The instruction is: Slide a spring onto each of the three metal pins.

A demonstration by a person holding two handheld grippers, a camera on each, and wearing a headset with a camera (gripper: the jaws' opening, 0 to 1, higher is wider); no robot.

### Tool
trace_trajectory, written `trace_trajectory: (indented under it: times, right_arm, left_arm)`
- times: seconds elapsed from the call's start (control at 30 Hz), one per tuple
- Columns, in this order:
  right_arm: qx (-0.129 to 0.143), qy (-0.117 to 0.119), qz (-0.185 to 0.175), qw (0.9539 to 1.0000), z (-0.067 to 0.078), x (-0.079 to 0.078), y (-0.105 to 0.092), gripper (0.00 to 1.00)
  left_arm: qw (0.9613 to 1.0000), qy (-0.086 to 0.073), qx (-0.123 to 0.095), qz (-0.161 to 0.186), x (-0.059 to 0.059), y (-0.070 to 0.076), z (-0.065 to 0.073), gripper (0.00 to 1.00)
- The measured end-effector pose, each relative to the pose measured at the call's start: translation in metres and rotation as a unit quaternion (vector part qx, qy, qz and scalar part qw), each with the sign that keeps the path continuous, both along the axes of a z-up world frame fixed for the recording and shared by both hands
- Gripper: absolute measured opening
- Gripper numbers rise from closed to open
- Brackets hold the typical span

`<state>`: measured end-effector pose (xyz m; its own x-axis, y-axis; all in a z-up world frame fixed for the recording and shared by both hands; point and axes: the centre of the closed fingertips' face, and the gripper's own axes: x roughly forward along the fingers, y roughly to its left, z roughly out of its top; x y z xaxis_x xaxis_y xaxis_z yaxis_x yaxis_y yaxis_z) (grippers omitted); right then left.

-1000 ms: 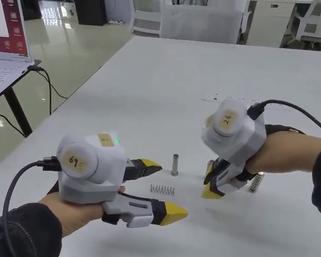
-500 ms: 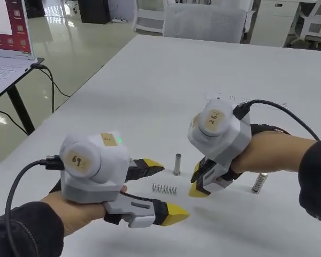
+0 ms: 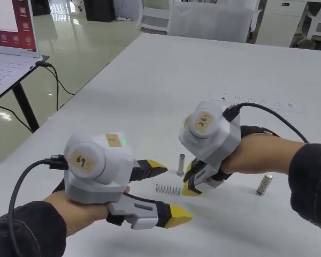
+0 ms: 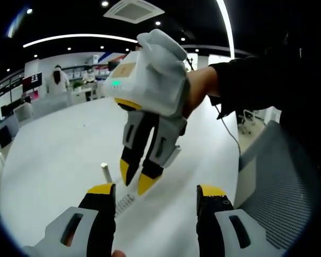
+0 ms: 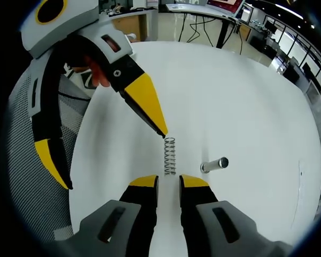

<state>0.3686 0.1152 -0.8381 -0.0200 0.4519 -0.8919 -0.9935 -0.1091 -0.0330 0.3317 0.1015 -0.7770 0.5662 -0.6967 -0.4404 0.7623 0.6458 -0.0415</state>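
Narrow, empty right tongs (image 5: 169, 181) should pinch the thin coiled steel spring (image 5: 169, 155) at twelve o'clock mid-length; short silver metal pin (image 5: 214, 165) stands at two o'clock. Left tongs (image 4: 156, 191) gape wide.

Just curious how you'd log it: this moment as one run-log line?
left gripper: open, hovering | right gripper: open, tips at loose spring end | bare pin: upright beside spring

"69" on a round sticker (image 3: 83, 160) atop the left tongs (image 3: 175, 191)
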Motion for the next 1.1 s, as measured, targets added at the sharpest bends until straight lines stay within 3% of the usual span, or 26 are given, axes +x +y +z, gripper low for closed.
trace_trajectory:
  times: [1.1]
  right_arm:
    - [-0.013,0.004,0.003,0.9999,-0.026,0.002,0.011,0.08]
  left_arm:
    - [1.0,0.006,0.002,0.002,0.001,0.001,-0.002,0.55]
